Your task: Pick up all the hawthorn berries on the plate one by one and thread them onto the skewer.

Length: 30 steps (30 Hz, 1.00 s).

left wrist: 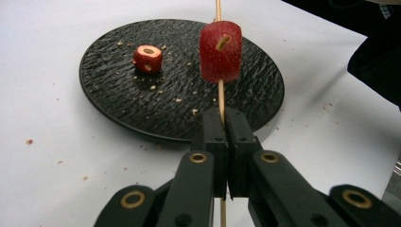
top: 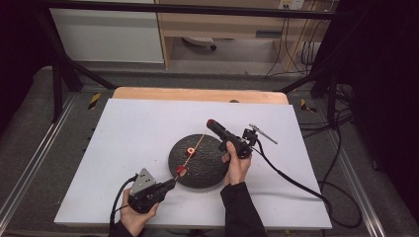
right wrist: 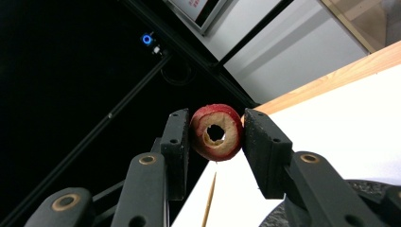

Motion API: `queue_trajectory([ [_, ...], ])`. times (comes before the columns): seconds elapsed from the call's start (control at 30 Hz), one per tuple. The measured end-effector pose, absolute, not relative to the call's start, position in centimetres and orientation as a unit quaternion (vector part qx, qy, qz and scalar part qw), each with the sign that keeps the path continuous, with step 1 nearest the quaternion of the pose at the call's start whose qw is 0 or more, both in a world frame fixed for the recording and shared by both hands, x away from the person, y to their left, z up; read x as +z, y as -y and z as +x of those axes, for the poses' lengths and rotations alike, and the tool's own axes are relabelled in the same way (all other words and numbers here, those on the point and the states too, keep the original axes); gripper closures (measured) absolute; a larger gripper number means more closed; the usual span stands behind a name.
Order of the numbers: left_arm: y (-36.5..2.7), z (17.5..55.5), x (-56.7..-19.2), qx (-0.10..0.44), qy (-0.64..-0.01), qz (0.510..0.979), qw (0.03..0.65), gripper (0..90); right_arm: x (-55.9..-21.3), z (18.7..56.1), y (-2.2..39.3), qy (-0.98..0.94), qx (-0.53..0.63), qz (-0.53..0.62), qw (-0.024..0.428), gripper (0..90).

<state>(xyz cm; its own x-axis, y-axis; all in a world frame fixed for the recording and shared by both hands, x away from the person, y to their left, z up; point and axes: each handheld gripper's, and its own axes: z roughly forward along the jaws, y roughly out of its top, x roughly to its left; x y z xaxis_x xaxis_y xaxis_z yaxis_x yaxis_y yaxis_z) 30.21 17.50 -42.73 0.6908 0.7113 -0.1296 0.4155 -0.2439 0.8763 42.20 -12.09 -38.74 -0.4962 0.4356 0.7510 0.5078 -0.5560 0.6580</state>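
Threading fruit: the left tongs (left wrist: pixel 222 124) clench a skewer (left wrist: pixel 220 94) bearing one red piece (left wrist: pixel 220 51) just beyond them; the right tongs (right wrist: pixel 216 135) grip a cored ring (right wrist: pixel 216 132). Next, I judge, its hole must meet the skewer's tip.

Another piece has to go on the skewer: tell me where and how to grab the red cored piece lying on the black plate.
Grip the loose cored piece across its red outer sides, coming from above. Its hole shows at the top and side, so keep pads off those faces. It lies apart from the skewer on the plate.
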Motion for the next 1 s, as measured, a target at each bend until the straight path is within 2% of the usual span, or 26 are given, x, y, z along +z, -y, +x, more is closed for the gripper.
queue_trajectory([
  [1.0,-16.1,30.5,-42.5,0.157,-0.366,0.763,0.509,88.3,-38.8,42.2,12.0,0.434,-0.746,-0.502,0.047,62.7],
])
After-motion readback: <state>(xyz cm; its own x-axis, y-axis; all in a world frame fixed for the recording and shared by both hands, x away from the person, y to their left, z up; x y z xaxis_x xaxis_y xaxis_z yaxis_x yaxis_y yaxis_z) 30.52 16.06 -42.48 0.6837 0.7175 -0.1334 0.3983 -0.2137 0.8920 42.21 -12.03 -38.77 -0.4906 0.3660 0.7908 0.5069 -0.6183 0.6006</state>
